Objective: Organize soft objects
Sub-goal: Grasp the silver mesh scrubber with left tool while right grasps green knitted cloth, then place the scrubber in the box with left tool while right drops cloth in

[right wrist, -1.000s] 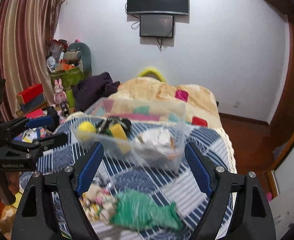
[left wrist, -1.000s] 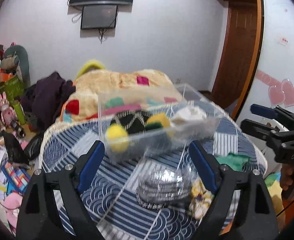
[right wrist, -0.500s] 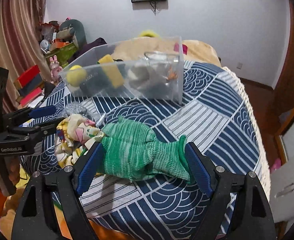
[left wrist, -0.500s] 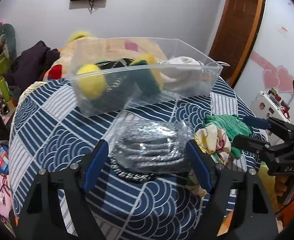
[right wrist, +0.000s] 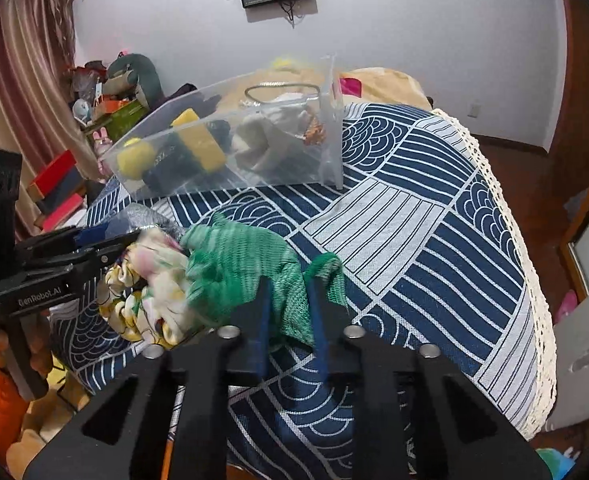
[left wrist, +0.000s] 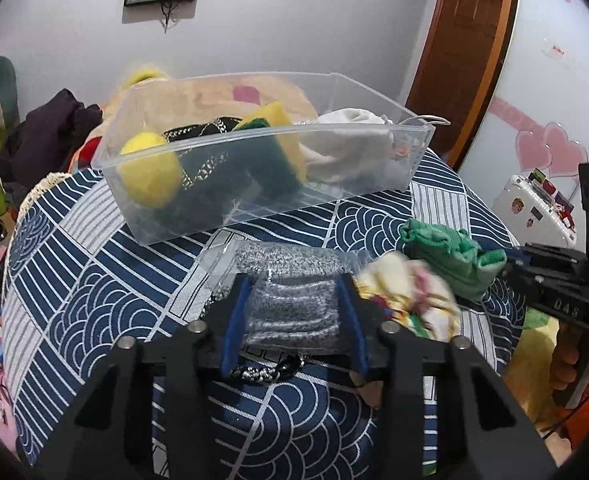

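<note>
A clear plastic bin [left wrist: 278,136] [right wrist: 254,168] stands on the patterned table and holds a yellow ball [left wrist: 150,172], a yellow-green sponge [left wrist: 278,144], dark fabric and a white cloth [left wrist: 346,140]. My left gripper [left wrist: 294,300] is shut on a grey knit item in a clear bag [left wrist: 290,308]. My right gripper [right wrist: 288,300] is shut on a green knit cloth [right wrist: 250,268]. A floral yellow cloth [left wrist: 410,292] [right wrist: 150,296] lies between them, touching the green cloth.
The round table has a navy and white patterned cloth [right wrist: 414,240] with a lace edge. A bed with a beige blanket [left wrist: 222,92] lies behind the bin. Clutter and toys [right wrist: 110,96] stand at the left. A wooden door [left wrist: 466,40] is at the right.
Both grippers have moved forward and down and closed: the left onto the bagged grey knit, the right onto the green cloth. The bin looks nearer in both views.
</note>
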Action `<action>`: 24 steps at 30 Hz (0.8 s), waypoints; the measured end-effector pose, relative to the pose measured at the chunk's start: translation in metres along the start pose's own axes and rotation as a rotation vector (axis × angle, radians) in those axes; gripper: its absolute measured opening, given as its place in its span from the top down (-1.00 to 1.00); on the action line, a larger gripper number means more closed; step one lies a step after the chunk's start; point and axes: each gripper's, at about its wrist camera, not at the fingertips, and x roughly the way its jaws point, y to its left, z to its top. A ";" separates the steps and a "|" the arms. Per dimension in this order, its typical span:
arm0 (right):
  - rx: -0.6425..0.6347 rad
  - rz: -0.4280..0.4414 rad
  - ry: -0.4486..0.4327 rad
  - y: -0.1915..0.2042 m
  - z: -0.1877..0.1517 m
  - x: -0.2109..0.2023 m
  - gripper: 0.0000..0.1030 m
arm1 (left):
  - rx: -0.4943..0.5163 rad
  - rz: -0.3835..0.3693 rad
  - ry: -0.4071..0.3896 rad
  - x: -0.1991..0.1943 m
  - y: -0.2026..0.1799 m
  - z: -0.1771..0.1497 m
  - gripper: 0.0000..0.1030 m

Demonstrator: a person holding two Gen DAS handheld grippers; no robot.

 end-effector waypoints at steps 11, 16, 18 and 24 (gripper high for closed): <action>-0.006 -0.015 -0.122 0.005 0.020 -0.030 0.79 | -0.003 -0.012 -0.099 -0.040 0.001 0.013 0.39; -0.012 -0.001 -0.173 0.011 0.032 -0.039 0.79 | -0.009 -0.011 -0.161 -0.058 0.002 0.024 0.39; -0.016 0.004 -0.188 0.013 0.037 -0.039 0.79 | -0.009 -0.008 -0.181 -0.063 0.004 0.029 0.39; -0.021 0.021 -0.212 0.020 0.050 -0.035 0.79 | -0.025 -0.012 -0.201 -0.058 0.010 0.039 0.39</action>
